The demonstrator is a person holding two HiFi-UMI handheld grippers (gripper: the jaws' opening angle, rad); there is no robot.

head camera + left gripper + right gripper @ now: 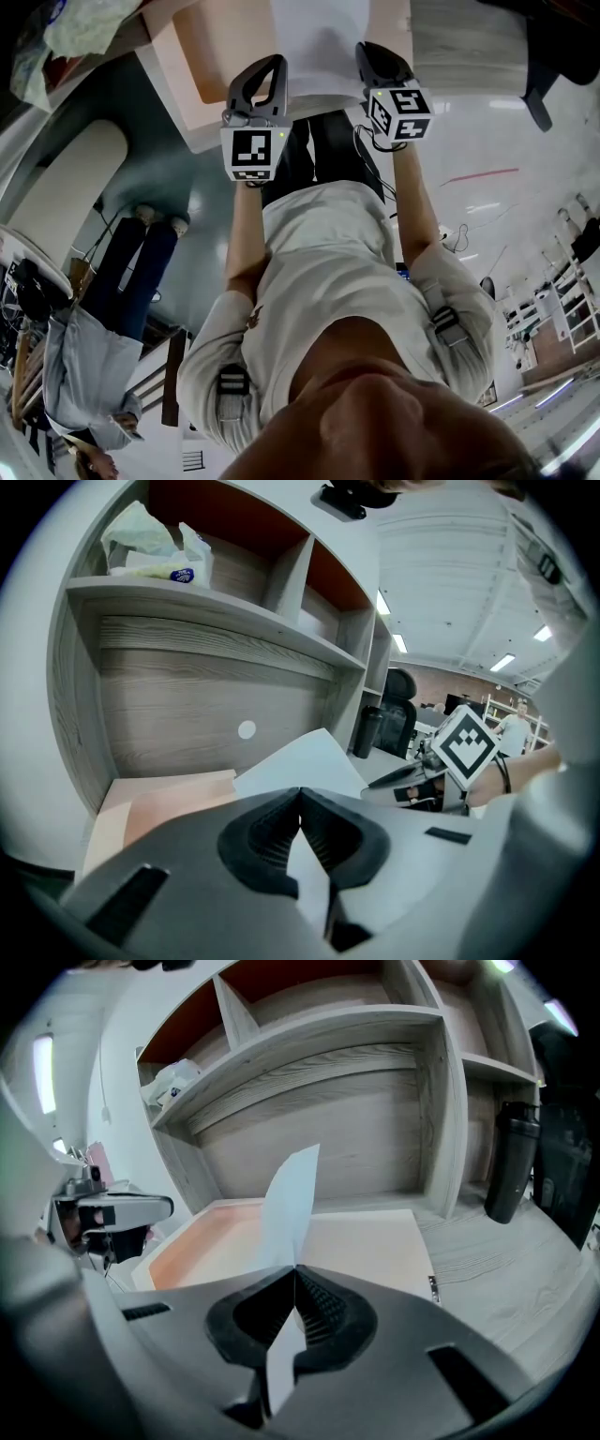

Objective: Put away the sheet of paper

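A white sheet of paper point(319, 33) is held by its near edge between both grippers, above a shallow peach-coloured tray point(211, 56) on a grey wooden desk. My left gripper point(269, 66) is shut on the sheet's left part, and the paper point(302, 759) rises out of the closed jaws point(300, 796). My right gripper point(371, 54) is shut on the right part, where the sheet point(292, 1202) stands on edge out of the pinched jaws point(297, 1274). In the right gripper view the tray point(375, 1241) lies just beyond and below the paper.
Wooden shelves point(309, 1044) stand behind the tray, with a plastic bag point(150, 546) on the upper one. A black bottle point(514, 1162) stands on the desk to the right. Another person point(103, 347) stands near the desk's left side.
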